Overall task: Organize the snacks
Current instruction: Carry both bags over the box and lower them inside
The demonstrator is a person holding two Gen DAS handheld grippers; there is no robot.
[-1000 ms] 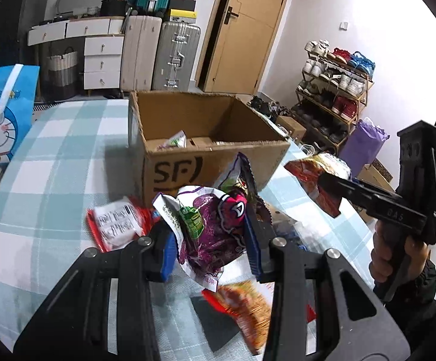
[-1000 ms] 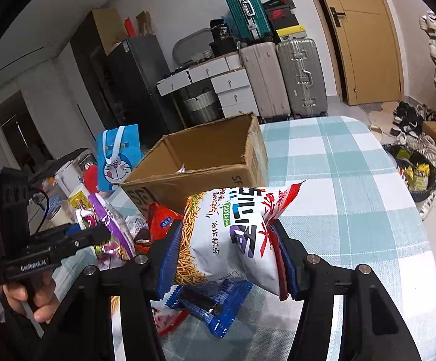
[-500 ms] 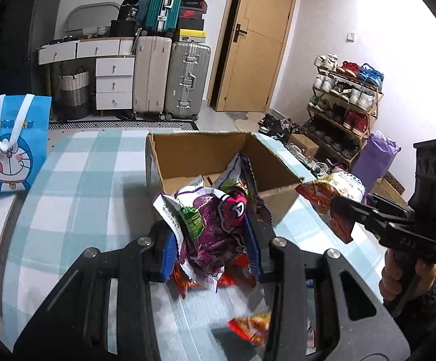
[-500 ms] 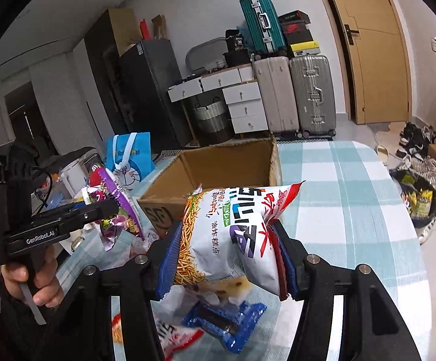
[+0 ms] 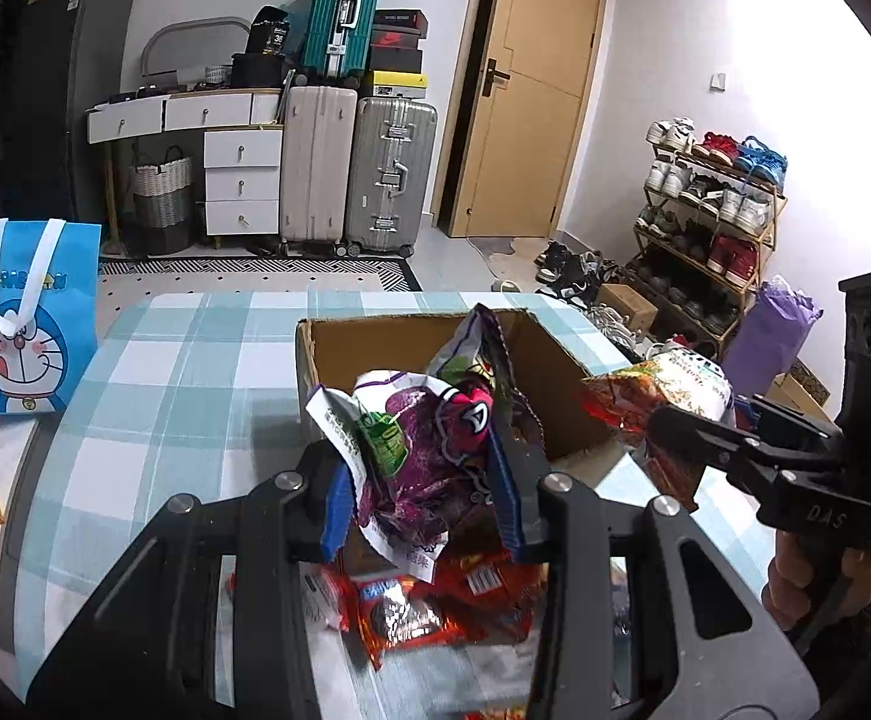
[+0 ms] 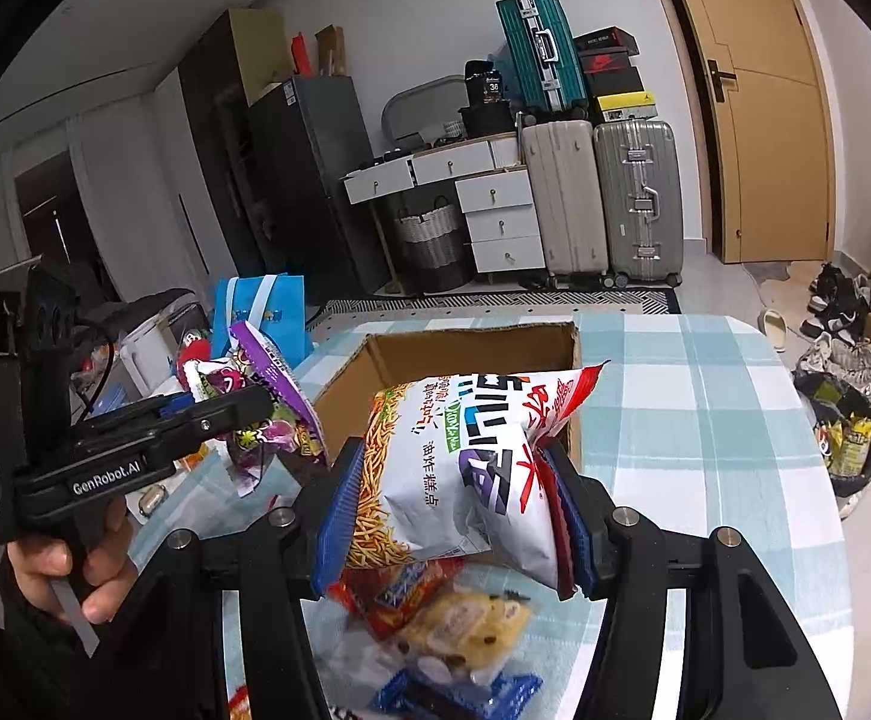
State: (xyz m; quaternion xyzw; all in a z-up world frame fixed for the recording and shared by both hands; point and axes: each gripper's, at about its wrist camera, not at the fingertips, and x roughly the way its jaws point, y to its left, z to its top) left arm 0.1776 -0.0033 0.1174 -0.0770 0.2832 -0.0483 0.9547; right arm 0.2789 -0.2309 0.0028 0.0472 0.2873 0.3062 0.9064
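While both packets hang above the table, neither is yet inside the cardboard box [image 5: 411, 354].

Item 1: purple snack bag [image 5: 429, 456], crumpled, clamped between the blue pads of the left gripper [image 5: 423, 498], held over the near wall of the box.

Item 2: white noodle-snack bag [image 6: 465, 468], puffed with air, pinched at its sides by the right gripper [image 6: 450, 510], raised near the box's near right corner.

Risks, as judged: the puffed bag is slick and gripped at its lower part only, so it could slide out of the pads before clearing the rim; the purple bag's loose torn flap could catch on the box wall; the two grippers converge on one opening and could knock together.

Container: cardboard box, open-topped, flaps up, standing far of the loose pile on the checked tablecloth [image 5: 183, 396]. Contents: interior mostly hidden behind the held packets; cannot tell what lies in it.

Loose stock: red packets [image 5: 435, 606] under the left gripper; a yellow cake packet [image 6: 465, 624] and a blue packet [image 6: 465, 696] under the right.

Surroundings: blue cartoon bag [image 5: 27, 318] at the far left.
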